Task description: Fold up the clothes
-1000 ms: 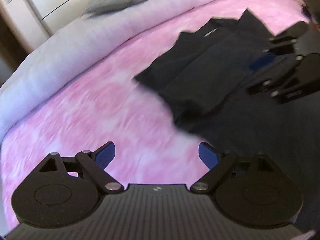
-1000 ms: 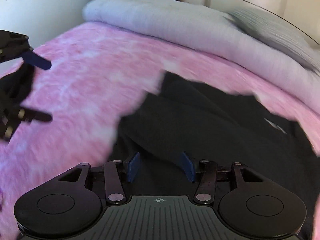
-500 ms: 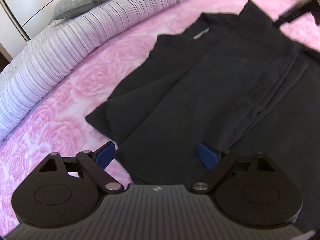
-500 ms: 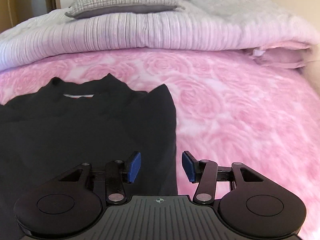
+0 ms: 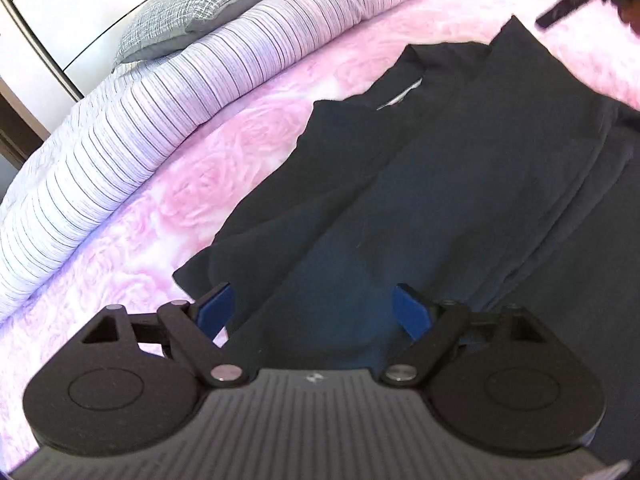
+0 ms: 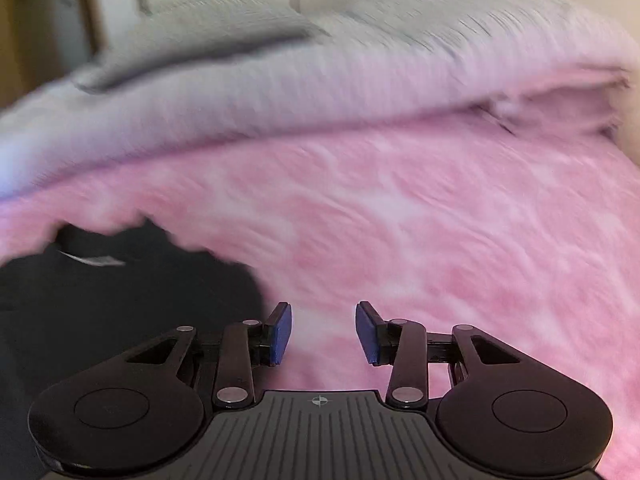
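Nearest in the left wrist view, the left gripper [image 5: 314,310] is held wide over the lower part of the black garment [image 5: 460,184]; its jaws are closing, with cloth seen beneath the gap but nothing pressed by the blue pads [image 5: 214,308]. In the blurred right wrist view, the right gripper [image 6: 323,330] is seen above the pink bedspread [image 6: 440,220], just beside the garment's right edge, its jaws closing on nothing. The garment is laid flat on the bedspread, collar pointing away. Farther back, a striped duvet [image 5: 120,136] is bunched, with a grey pillow [image 5: 188,12] beyond it.
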A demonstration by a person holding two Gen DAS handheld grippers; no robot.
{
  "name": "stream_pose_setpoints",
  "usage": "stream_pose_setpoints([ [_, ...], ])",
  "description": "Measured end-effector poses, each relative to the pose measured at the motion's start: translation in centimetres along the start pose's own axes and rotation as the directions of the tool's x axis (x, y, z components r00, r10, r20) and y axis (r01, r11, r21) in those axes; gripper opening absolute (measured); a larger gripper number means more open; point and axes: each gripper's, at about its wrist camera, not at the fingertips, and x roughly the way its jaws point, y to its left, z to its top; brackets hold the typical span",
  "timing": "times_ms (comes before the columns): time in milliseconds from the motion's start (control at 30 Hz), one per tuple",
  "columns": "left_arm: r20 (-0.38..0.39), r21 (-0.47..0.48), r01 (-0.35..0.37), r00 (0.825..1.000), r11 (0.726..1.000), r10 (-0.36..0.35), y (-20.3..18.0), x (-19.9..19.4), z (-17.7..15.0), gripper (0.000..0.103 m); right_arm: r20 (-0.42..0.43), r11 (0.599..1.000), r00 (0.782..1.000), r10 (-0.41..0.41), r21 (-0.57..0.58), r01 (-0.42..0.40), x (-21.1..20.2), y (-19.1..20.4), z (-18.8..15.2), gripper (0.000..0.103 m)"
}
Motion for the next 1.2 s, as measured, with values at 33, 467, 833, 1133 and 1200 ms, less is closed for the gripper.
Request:
stream_pose_setpoints([
  [33,-0.005,0.002,0.004,1.0,1.0,-0.004,-0.2,0.4,0.0,0.083,0.012,0.999,0.999,0.031,-0.018,-0.031,-0.1,0.7,0.2,0.041],
  [467,-0.011,-0.189,0.02,1.0,0.982,-0.022,2.3,0.5,-1.0,0.087,-0.011,0.992,0.998,0.054,-0.11,-0.055,0.7,3.5,0.3,0.042],
  [833,-0.142,-0.157,0.188,0.967,0.969,-0.211,0.1,0.0,-6.4,0.086,-0.222,0.969,0.967,0.125,-0.182,-0.167,-3.7,5.0,-9.3,0.041],
  [1133,-0.141,-0.049,0.136,0.98,0.99,-0.141,-3.2,-9.5,-8.4,0.082,-0.243,0.912,0.968,0.067,-0.378,-0.158,-12.5,6.8,-11.1,0.056],
  [1200,-0.16,-0.017,0.116,0.98,0.993,-0.117,-5.1,-11.4,-9.1,0.077,-0.252,0.905,0.966,0.063,-0.394,-0.161,-14.2,7.1,-11.8,0.056],
])
